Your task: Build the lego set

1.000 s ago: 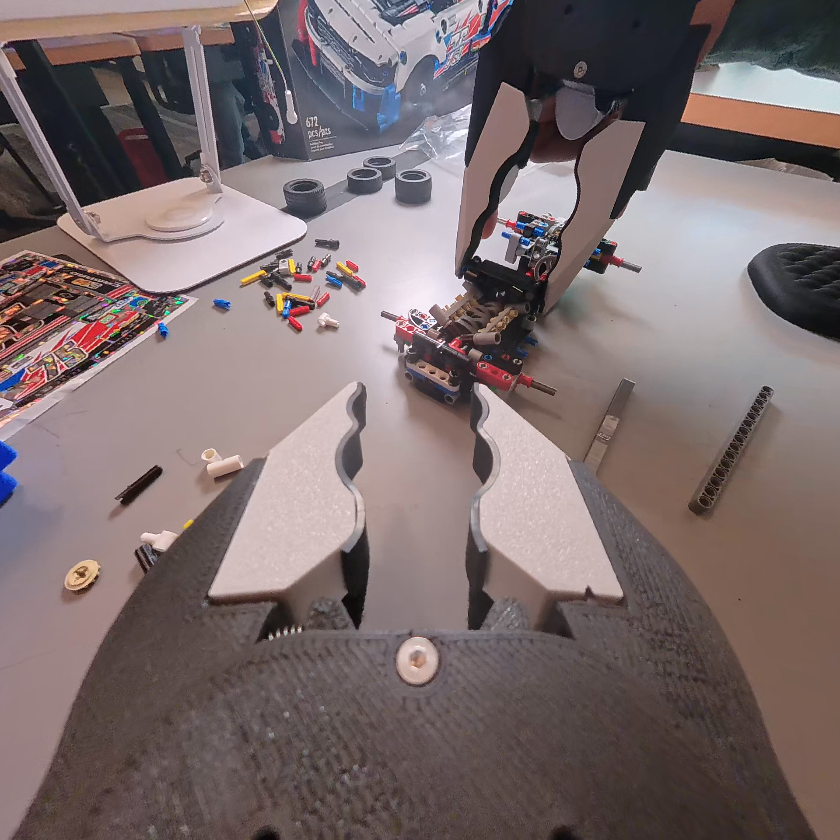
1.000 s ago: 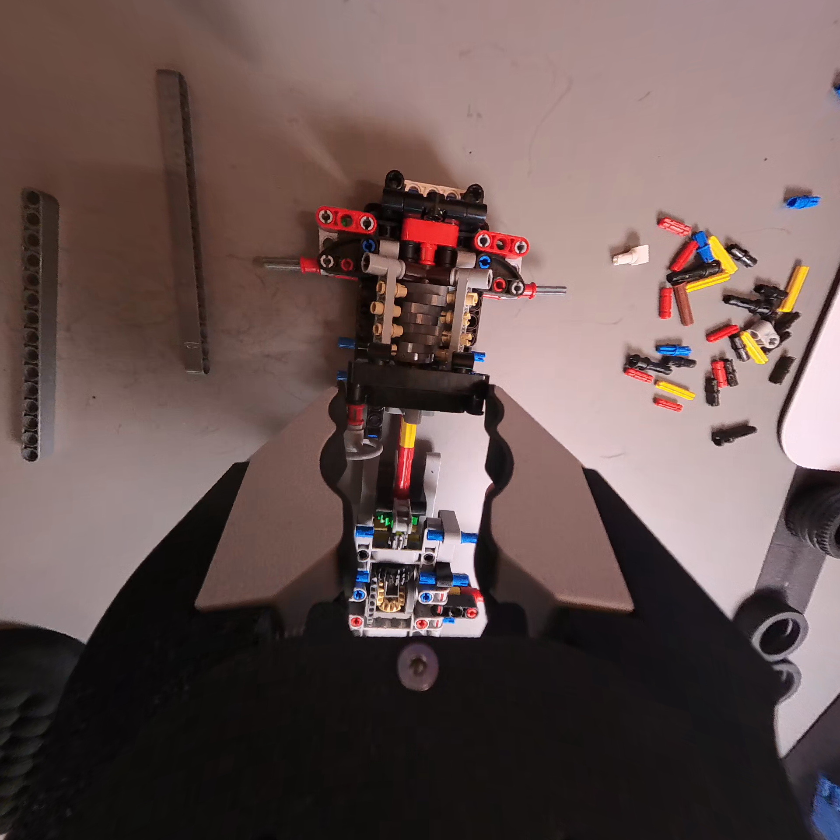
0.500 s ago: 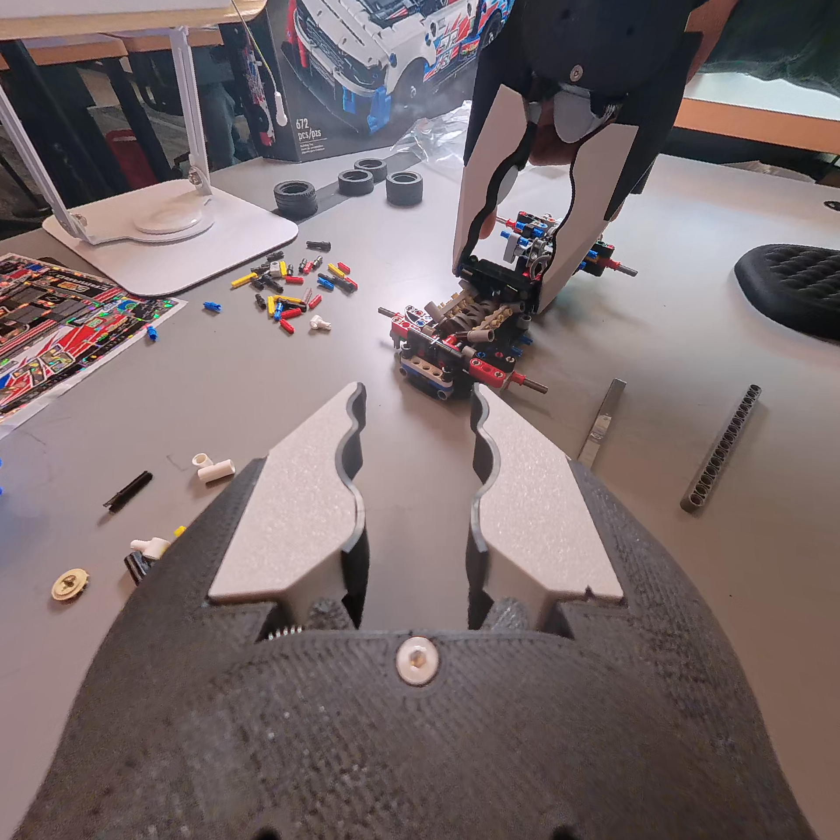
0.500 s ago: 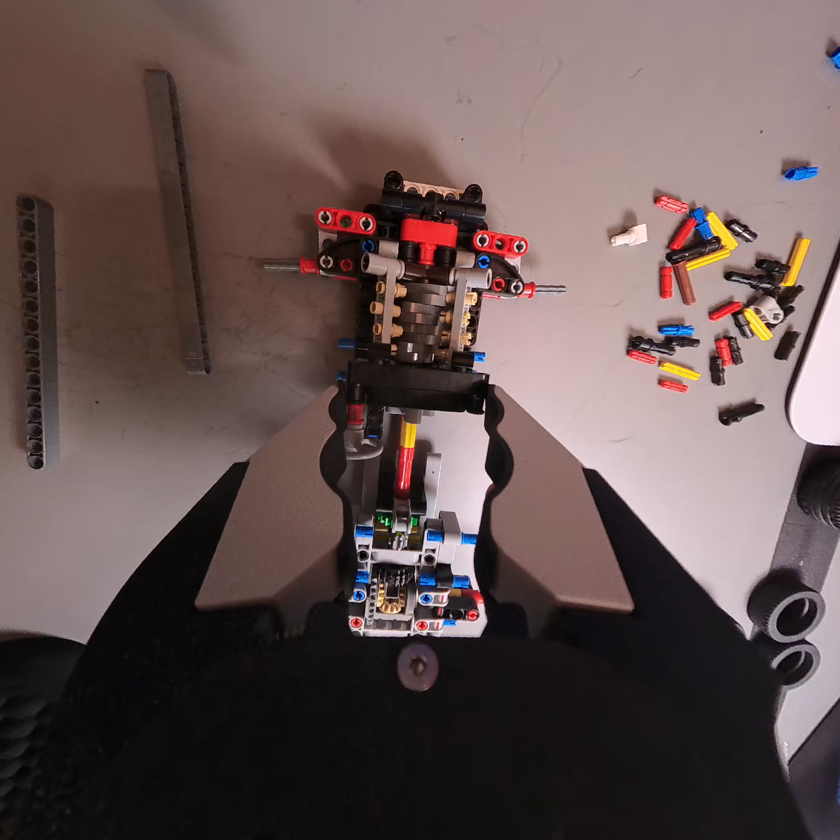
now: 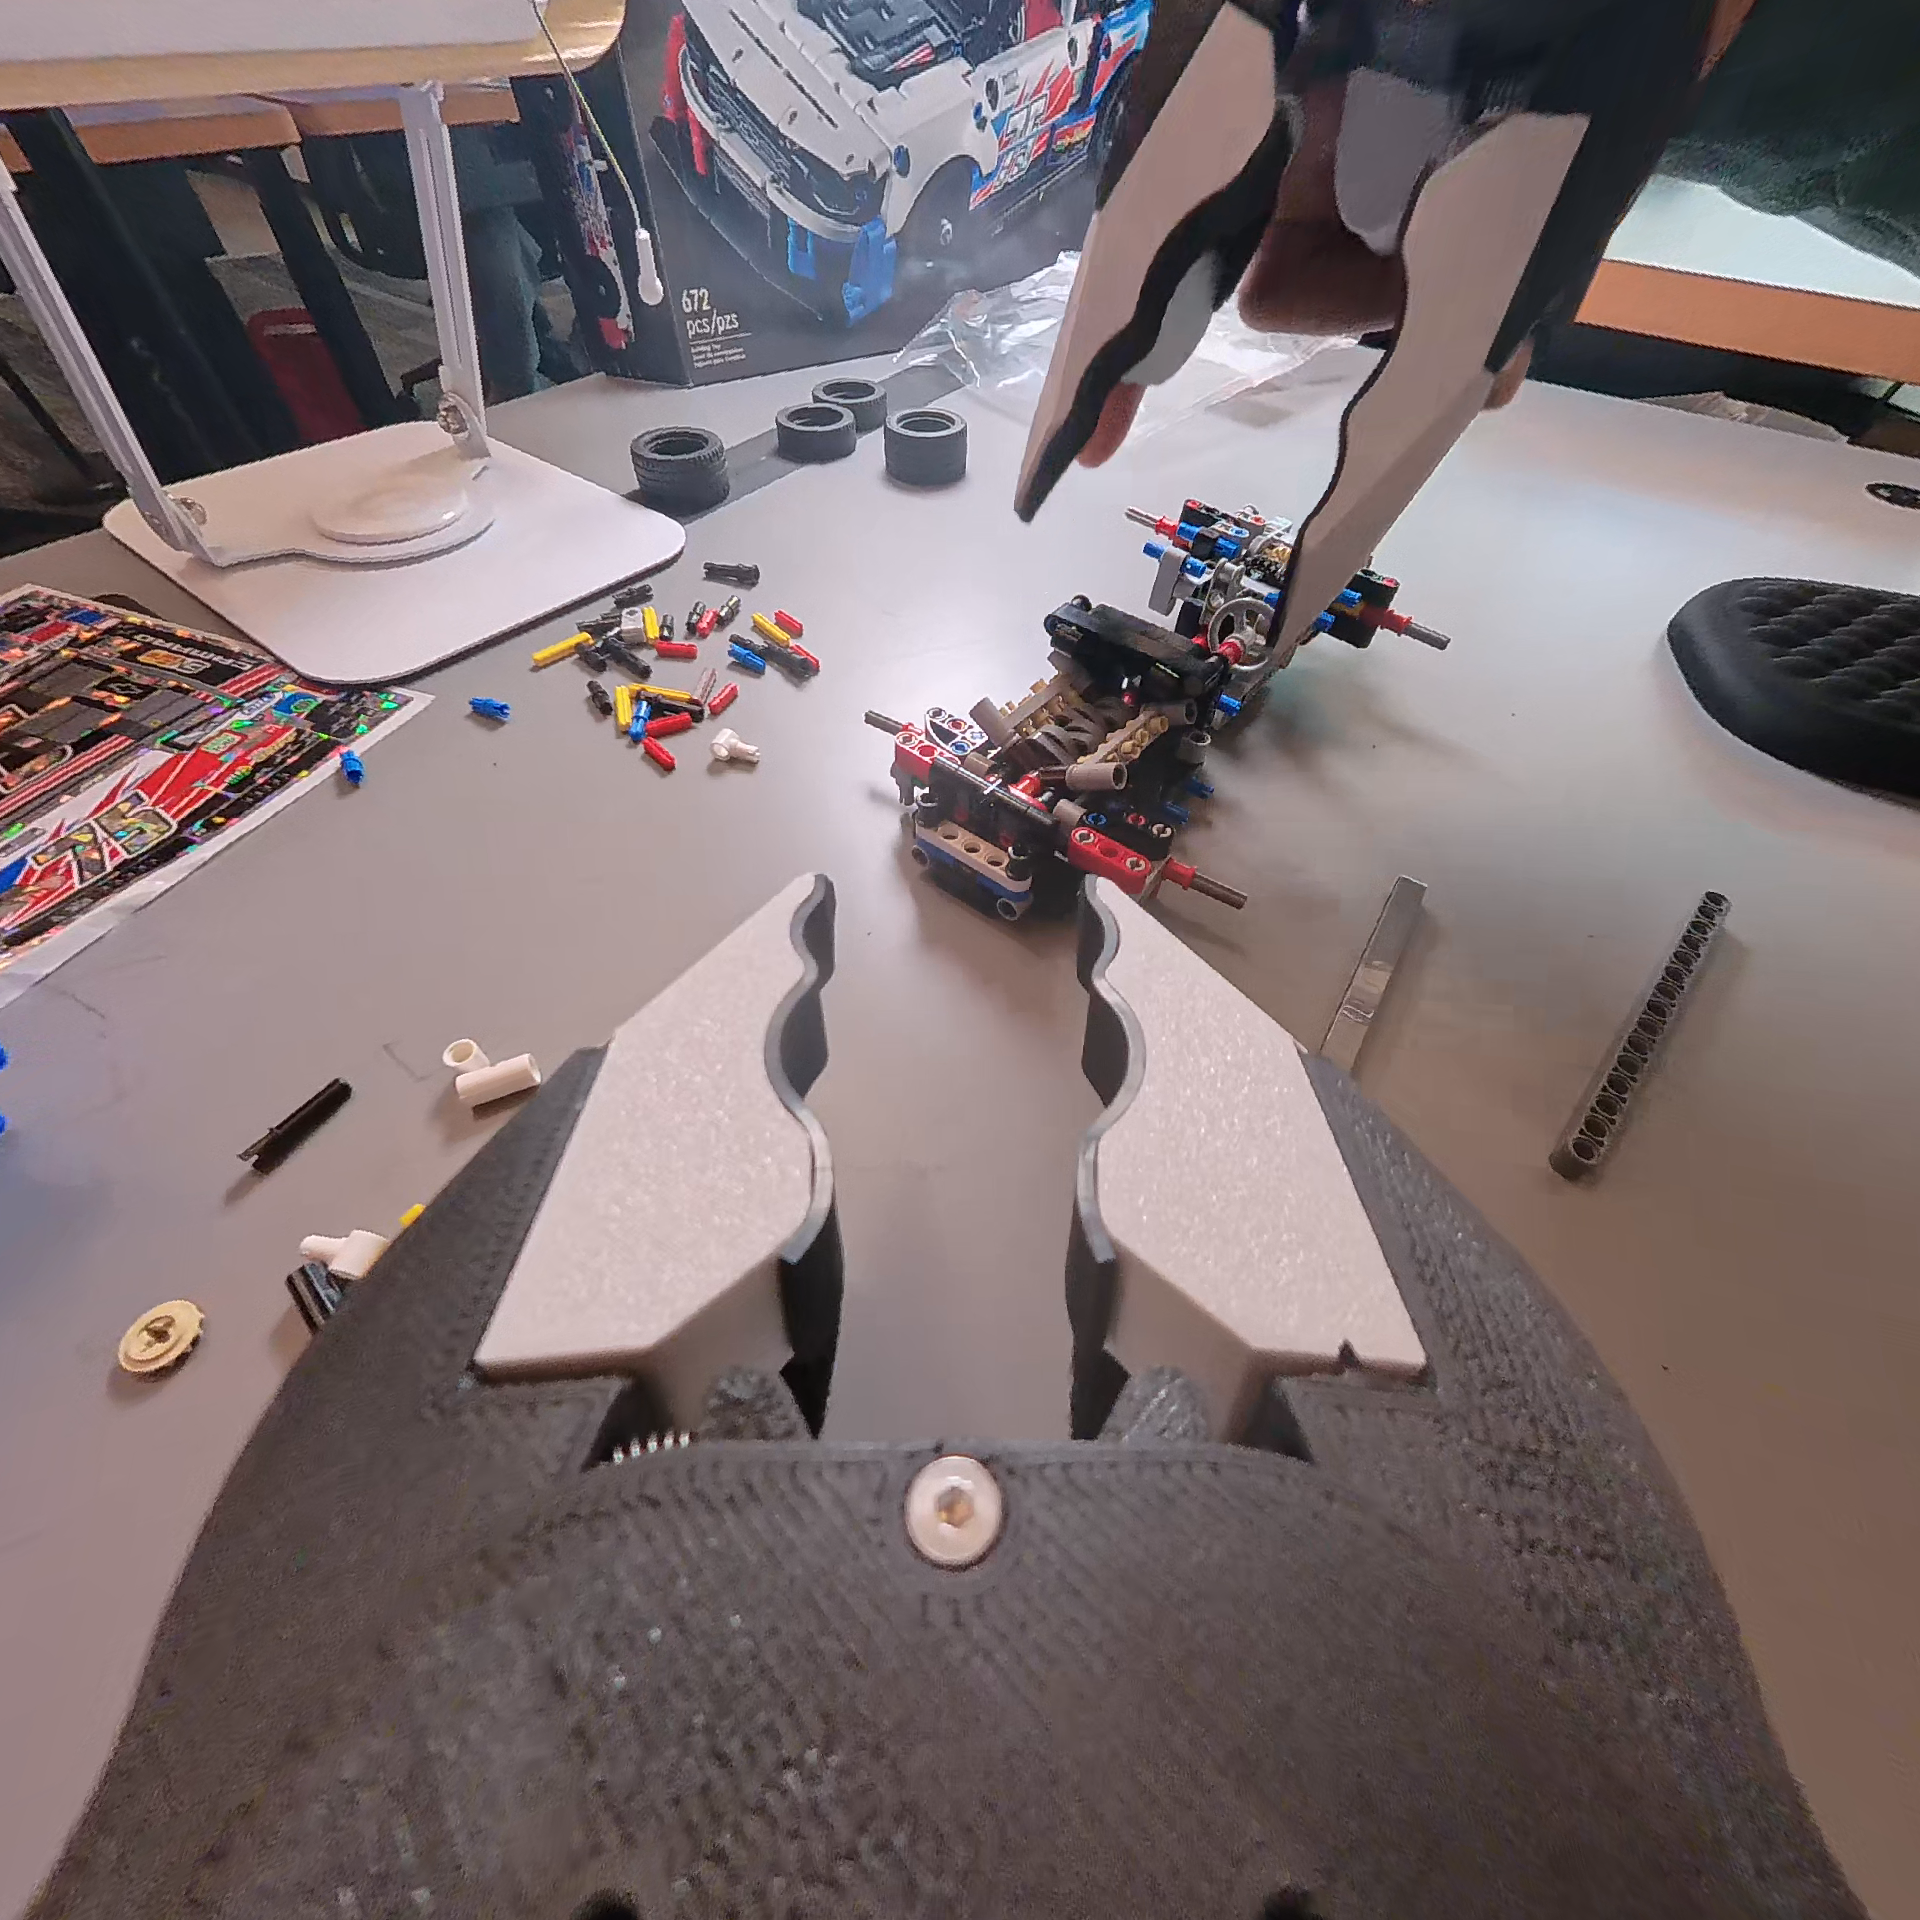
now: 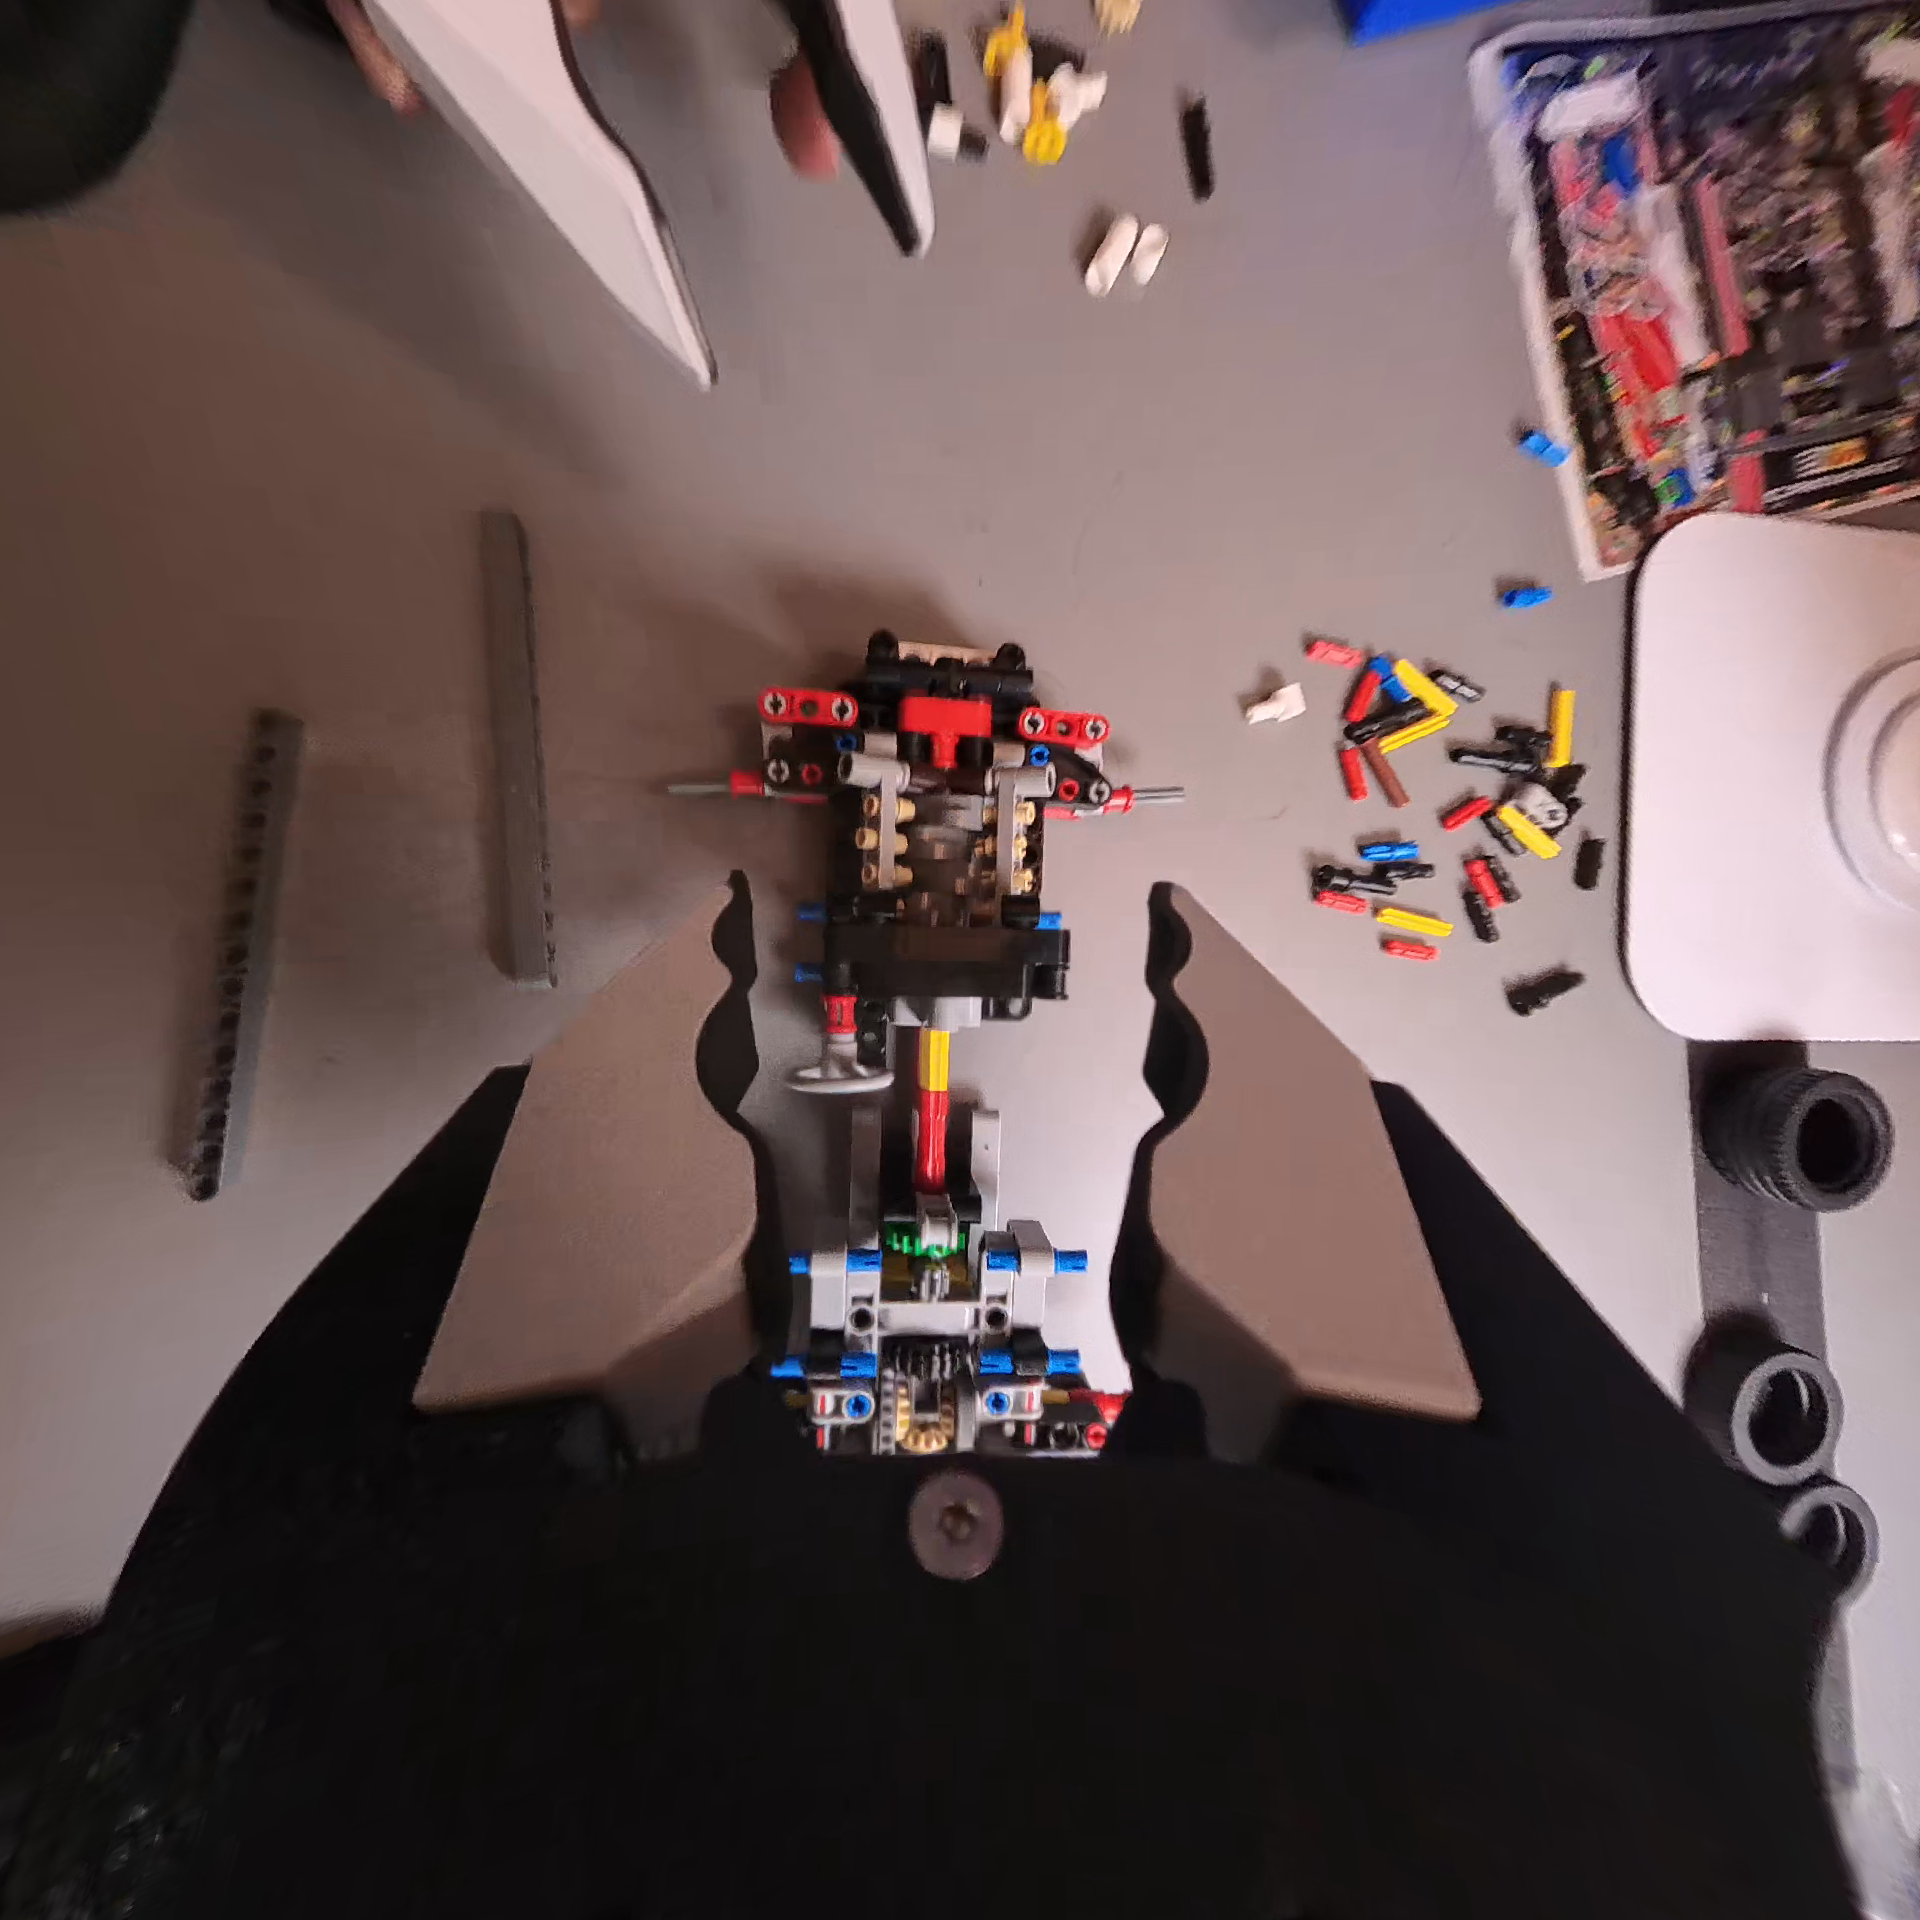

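Observation:
The half-built Lego car chassis (image 5: 1081, 748) lies flat on the grey table, red front end toward my left gripper; it also shows in the right wrist view (image 6: 935, 935). My right gripper (image 6: 948, 904) is open and hangs over the chassis, jaws wide on either side of its middle with a gap on both sides. In the left wrist view the right gripper (image 5: 1164, 561) points down at the chassis' rear half. My left gripper (image 5: 956, 935) is open and empty, just short of the chassis' front end, low over the table. It shows at the top of the right wrist view (image 6: 810, 312).
Two long grey beams (image 5: 1642, 1039) (image 5: 1371, 966) lie right of the chassis. A pile of small coloured pins (image 5: 675, 665), three tyres (image 5: 831, 431), a white stand base (image 5: 395, 540), a sticker sheet (image 5: 135, 748) and the set box (image 5: 883, 177) are left and behind. White connectors (image 5: 499, 1070) lie near my left gripper. The gap from one gripper's tips to the other's is roughly 12 cm.
My right gripper has opened, let go of the chassis and risen above it. The chassis stays on the table. My left gripper has hardly moved.

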The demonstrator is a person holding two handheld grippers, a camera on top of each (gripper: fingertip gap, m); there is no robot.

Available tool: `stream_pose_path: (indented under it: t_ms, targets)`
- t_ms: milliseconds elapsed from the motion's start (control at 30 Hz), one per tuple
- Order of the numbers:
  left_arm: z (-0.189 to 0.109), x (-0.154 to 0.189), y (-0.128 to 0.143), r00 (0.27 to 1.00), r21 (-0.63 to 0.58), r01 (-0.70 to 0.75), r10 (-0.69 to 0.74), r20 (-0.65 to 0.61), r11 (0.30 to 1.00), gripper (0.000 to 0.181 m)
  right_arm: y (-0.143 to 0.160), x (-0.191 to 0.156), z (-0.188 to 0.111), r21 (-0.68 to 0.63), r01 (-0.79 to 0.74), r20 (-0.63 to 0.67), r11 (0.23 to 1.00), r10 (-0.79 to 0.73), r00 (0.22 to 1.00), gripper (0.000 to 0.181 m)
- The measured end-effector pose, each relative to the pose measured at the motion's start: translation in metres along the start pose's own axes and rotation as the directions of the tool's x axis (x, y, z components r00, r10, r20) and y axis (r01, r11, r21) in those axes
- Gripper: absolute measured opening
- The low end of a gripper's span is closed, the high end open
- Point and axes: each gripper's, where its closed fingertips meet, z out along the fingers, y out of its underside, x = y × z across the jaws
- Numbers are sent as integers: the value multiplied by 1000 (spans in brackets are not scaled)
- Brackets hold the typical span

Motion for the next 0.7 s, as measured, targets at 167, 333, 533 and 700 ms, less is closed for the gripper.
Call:
stream_pose_path:
  t_ms: [167, 333, 533, 700]
  targets:
    - [0, 0, -1, 1000, 6, 3, -3, 0, 1000, 46, -29, 3, -39, 338, -65, -115, 939, 109, 987, 75]
    - [-1, -3, -3, 1000, 24, 2, -2, 13, 1000, 45, -27, -1, -84, 632, -89, -204, 770, 276, 939, 67]
    - [-3, -19, -18, 994, 77, -44, 36, 102, 996, 43, -11, 7, -104, 719, -38, -318, 694, 377, 870, 38]
    - [-2, -57, -73, 979, 212, 8, -51, 196, 977, 38, -67, 75, -94, 630, 43, -444, 776, 313, 840, 17]
